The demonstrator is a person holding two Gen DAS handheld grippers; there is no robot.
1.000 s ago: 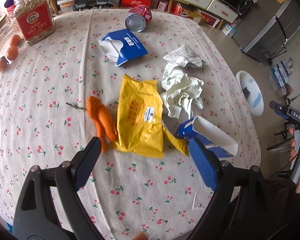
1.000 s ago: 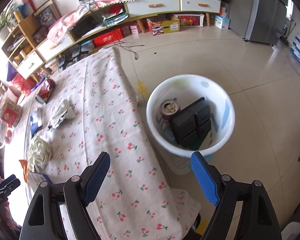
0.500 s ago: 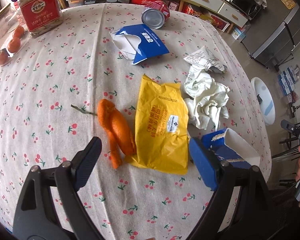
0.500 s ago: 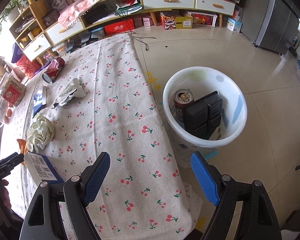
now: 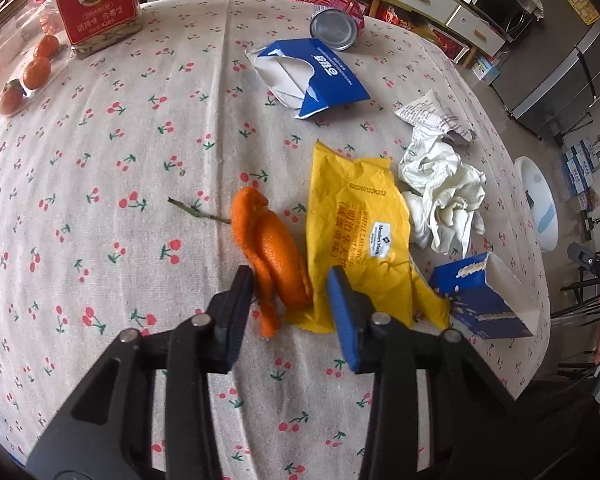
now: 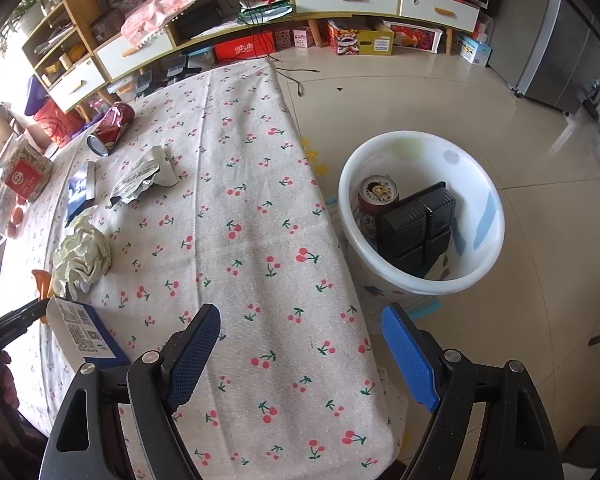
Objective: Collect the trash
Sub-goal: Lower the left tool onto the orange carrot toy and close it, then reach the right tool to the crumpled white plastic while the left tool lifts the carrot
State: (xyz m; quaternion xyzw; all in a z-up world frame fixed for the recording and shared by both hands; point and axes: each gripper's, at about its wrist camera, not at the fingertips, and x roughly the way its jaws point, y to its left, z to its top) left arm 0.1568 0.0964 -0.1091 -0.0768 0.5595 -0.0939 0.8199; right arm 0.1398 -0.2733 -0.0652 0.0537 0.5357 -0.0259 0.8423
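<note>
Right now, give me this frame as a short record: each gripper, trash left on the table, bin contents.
left gripper: jaws just been closing around the orange peel; grip not confirmed
right gripper: open, empty, over the table edge
trash on table: yellow wrapper, crumpled tissue, torn blue packet, blue carton, red can on its side
bin: on floor beside table; holds a can and a black tray

Lying on the cherry-print counter (image 5: 140, 128): one orange peel (image 5: 274, 258), one yellow wrapper (image 5: 356, 236), two blue cartons (image 5: 324, 76) (image 5: 482, 300), two crumpled papers (image 5: 440, 196) (image 5: 432, 114), one red can (image 5: 338, 26); three small oranges (image 5: 36, 72) sitting at its left edge.
</note>
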